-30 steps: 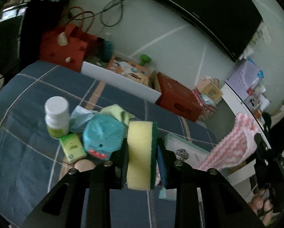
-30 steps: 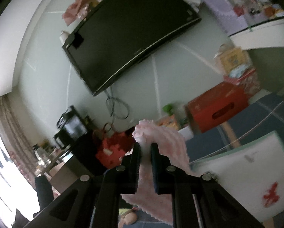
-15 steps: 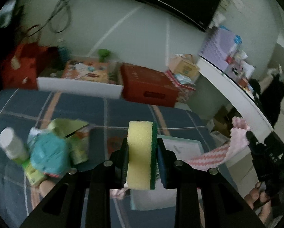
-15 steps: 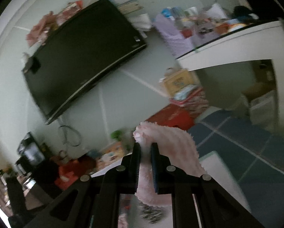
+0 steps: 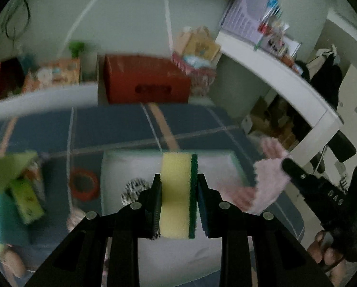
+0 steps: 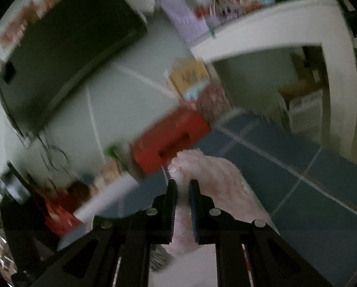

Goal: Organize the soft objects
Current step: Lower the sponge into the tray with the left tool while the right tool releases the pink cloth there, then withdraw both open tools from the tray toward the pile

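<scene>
My left gripper [image 5: 178,179] is shut on a yellow sponge [image 5: 176,191] with a green scouring side, held upright above a white tray [image 5: 121,167] with a pale green rim on the blue bed cover. A small black-and-white patterned soft thing [image 5: 134,189] lies inside the tray. My right gripper [image 6: 183,184] is shut on a pink fluffy cloth [image 6: 216,179] that drapes to the right of its fingers. In the left wrist view that pink cloth [image 5: 267,181] hangs over the tray's right edge, pinched by the right gripper [image 5: 286,162], with a hand [image 5: 321,251] below it.
A heap of boxes and a teal item [image 5: 13,191] lies left of the tray, beside a red ring [image 5: 83,184]. A red box [image 5: 145,81], a white bin [image 5: 44,100] and gift bags [image 5: 197,55] stand past the bed's far edge. A white desk [image 5: 286,81] curves on the right.
Both grippers swung right and lower, over the white tray. The heap of items slid to the left edge of the left wrist view. The sponge and the cloth stay gripped.
</scene>
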A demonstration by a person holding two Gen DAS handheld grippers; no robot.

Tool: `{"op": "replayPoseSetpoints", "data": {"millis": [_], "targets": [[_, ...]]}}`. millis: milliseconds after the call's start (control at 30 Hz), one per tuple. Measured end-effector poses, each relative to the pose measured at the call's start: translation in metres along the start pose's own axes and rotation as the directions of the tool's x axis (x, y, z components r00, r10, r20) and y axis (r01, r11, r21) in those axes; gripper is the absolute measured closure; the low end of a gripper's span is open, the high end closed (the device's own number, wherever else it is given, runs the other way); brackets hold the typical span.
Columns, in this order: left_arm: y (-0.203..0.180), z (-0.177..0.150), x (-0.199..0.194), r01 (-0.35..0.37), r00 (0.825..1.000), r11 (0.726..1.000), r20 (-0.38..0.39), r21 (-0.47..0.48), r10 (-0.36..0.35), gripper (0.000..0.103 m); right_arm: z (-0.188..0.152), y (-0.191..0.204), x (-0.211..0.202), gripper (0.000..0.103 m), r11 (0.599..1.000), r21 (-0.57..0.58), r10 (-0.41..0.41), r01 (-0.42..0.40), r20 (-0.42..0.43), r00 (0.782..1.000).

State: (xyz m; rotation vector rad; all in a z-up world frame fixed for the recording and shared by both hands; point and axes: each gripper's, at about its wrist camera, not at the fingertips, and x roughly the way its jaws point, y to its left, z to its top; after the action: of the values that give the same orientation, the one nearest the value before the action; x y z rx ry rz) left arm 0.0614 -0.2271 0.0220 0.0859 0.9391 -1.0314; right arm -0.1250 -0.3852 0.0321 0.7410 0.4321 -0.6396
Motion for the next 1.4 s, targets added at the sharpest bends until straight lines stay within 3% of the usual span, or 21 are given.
{"op": "replayPoseSetpoints", "data": {"millis": [167,500,633,700,867,967,1000,1133,1200,1400], "targets": [[0.005,-0.015,0.030,0.001,0.998,1.000,-0.069,-0.030,-0.003,0.075,-0.013,-0.008,0.035,0.091,0.997,-0.018,-0.081,0.079,-0.166,0.983],[0.019,-0.015,0.037,-0.011,0.998,0.997,-0.062,-0.082,0.006,0.072,-0.027,-0.026,0.057,0.088,0.988,-0.008,-0.150,0.154,-0.296,0.943],[0.025,-0.013,0.037,-0.037,0.997,0.994,-0.066,-0.102,0.030,0.069,-0.026,-0.021,0.055,0.087,0.986,-0.033,-0.164,0.162,-0.286,0.944],[0.029,-0.013,0.037,-0.058,0.996,0.992,-0.075,-0.111,0.050,0.055,-0.025,-0.019,0.053,0.083,0.985,-0.044,-0.173,0.167,-0.276,0.946],[0.038,-0.016,0.032,-0.084,0.994,0.986,-0.087,-0.145,0.072,0.038,-0.022,-0.009,0.047,0.075,0.982,-0.079,-0.185,0.170,-0.250,0.950],[0.040,-0.018,0.024,-0.128,0.989,0.983,-0.087,-0.135,0.117,0.028,-0.021,-0.003,0.046,0.057,0.979,-0.107,-0.196,0.175,-0.239,0.951],[0.041,-0.019,0.021,-0.147,0.987,0.980,-0.087,-0.131,0.136,0.025,-0.020,-0.001,0.046,0.047,0.976,-0.118,-0.204,0.181,-0.234,0.950],[0.049,-0.021,0.006,-0.217,0.975,0.968,-0.084,-0.129,0.207,0.022,-0.022,0.009,0.047,0.040,0.967,-0.171,-0.226,0.190,-0.225,0.948],[0.054,-0.023,-0.002,-0.263,0.964,0.956,-0.081,-0.129,0.254,0.006,-0.024,0.012,0.049,0.037,0.964,-0.187,-0.231,0.190,-0.229,0.946],[0.069,-0.032,-0.024,-0.337,0.941,0.932,-0.079,-0.136,0.329,0.006,-0.029,0.024,0.053,0.025,0.951,-0.240,-0.250,0.195,-0.224,0.942]]}}
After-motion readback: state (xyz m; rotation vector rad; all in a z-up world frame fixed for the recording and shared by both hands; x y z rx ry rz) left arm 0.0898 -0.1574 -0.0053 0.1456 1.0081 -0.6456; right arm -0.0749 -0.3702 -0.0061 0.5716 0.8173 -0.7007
